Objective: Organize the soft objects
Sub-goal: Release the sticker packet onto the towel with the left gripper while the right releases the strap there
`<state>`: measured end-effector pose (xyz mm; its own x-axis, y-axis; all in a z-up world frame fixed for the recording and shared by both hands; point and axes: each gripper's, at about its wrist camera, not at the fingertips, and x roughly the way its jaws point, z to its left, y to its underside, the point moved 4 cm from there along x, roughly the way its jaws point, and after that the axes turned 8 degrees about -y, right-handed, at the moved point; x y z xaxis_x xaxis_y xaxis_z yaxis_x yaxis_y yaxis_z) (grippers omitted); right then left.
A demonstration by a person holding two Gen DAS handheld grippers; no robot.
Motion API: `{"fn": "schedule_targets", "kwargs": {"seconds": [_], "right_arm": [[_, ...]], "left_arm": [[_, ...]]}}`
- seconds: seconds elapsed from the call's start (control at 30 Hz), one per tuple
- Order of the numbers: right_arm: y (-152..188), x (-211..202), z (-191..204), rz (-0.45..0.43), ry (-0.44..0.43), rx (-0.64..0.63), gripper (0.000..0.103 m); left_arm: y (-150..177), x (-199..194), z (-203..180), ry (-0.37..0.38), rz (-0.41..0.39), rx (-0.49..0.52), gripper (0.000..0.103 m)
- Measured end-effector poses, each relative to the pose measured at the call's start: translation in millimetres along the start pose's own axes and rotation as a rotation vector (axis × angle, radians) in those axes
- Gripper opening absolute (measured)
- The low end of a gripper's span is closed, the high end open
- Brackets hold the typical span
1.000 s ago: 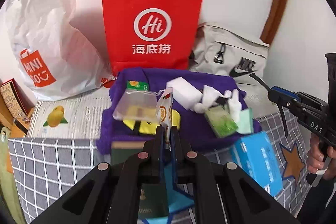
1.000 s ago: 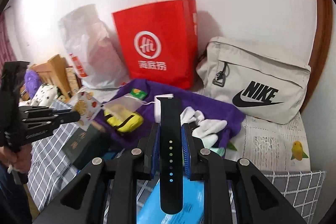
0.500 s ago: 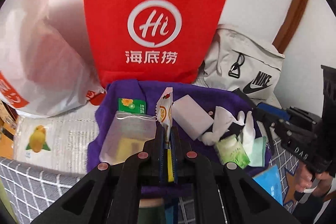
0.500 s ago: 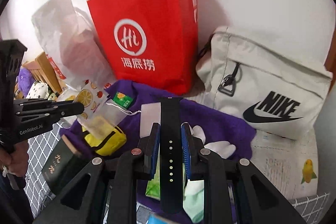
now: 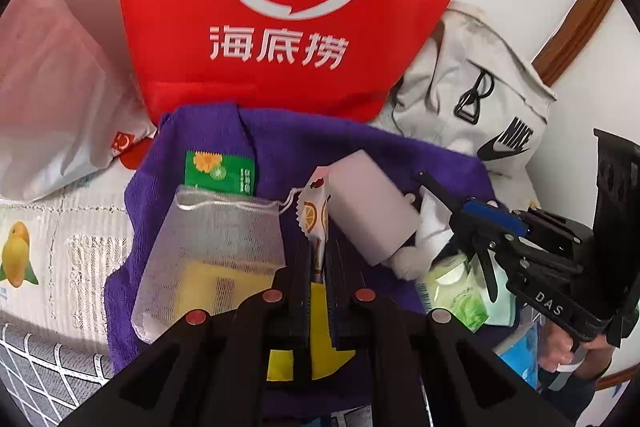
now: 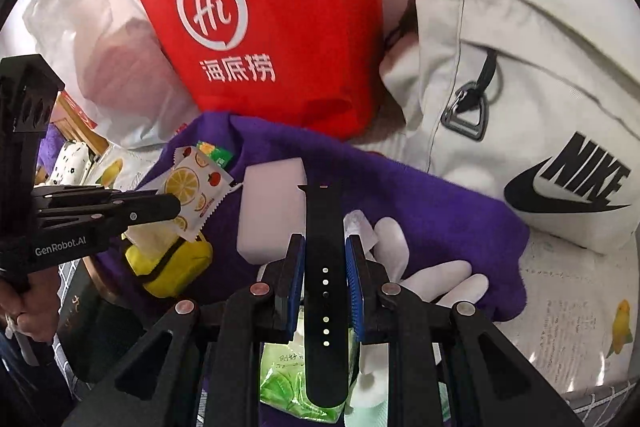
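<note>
I have brought both hands forward and down over the last second, so the purple towel [image 5: 360, 151] and what lies on it now fill both wrist views and the bags behind loom larger. I read that as the carry nearly over and the set-down coming.

Nearest me, the left gripper [image 5: 318, 259] is clamped on a thin fruit-print sachet [image 6: 192, 195], which stands up from its tips above the towel's middle. The right gripper [image 6: 325, 275] is closed on a black watch strap [image 6: 325, 267], held lengthwise over the towel's right half, above the white gloves [image 6: 432, 279] and a green wipes pack [image 6: 288, 379].

On the towel lie a mesh drawstring pouch [image 5: 212, 243] with something yellow inside, probably the yellow case [image 6: 172, 267] seen from the right wrist, and a white sponge block [image 5: 372, 211].

Past the towel's far edge stand a red paper bag [image 5: 280, 7], a white plastic bag [image 5: 52, 99] and a beige sling bag [image 6: 520, 99]; what they hold I cannot see.
</note>
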<state>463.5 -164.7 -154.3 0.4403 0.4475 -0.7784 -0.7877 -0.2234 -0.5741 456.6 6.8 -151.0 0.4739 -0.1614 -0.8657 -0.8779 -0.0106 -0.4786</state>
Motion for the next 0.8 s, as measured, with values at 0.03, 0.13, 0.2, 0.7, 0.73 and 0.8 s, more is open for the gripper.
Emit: {"fn": "schedule_targets", "kwargs": {"seconds": [0.03, 0.13, 0.2, 0.7, 0.73, 0.8], "right_arm": [[1.7, 3.5, -2.0, 0.013, 0.010, 0.002, 0.021], [4.4, 9.4, -4.2, 0.029, 0.014, 0.011, 0.021], [4.9, 11.7, -3.6, 0.035, 0.011, 0.005, 0.021], [5.3, 10.6, 12.7, 0.050, 0.078, -0.051, 0.048], [4.2, 6.2, 15.6, 0.037, 0.083, -0.055, 0.052], [2.9, -3.7, 22.2, 0.014, 0.080, -0.056, 0.055]], "left_arm": [[0.5, 2.1, 0.8, -0.009, 0.003, -0.003, 0.007], [0.7, 5.7, 2.2, -0.014, 0.012, -0.006, 0.011], [0.8, 6.9, 3.4, -0.024, 0.011, -0.007, 0.016], [-1.8, -20.2, -0.1, -0.280, -0.069, 0.095, 0.060], [-1.6, -24.6, -2.4, -0.280, -0.074, 0.098, 0.060], [-0.8, -32.5, -4.8, -0.296, -0.085, 0.099, 0.060]]}}
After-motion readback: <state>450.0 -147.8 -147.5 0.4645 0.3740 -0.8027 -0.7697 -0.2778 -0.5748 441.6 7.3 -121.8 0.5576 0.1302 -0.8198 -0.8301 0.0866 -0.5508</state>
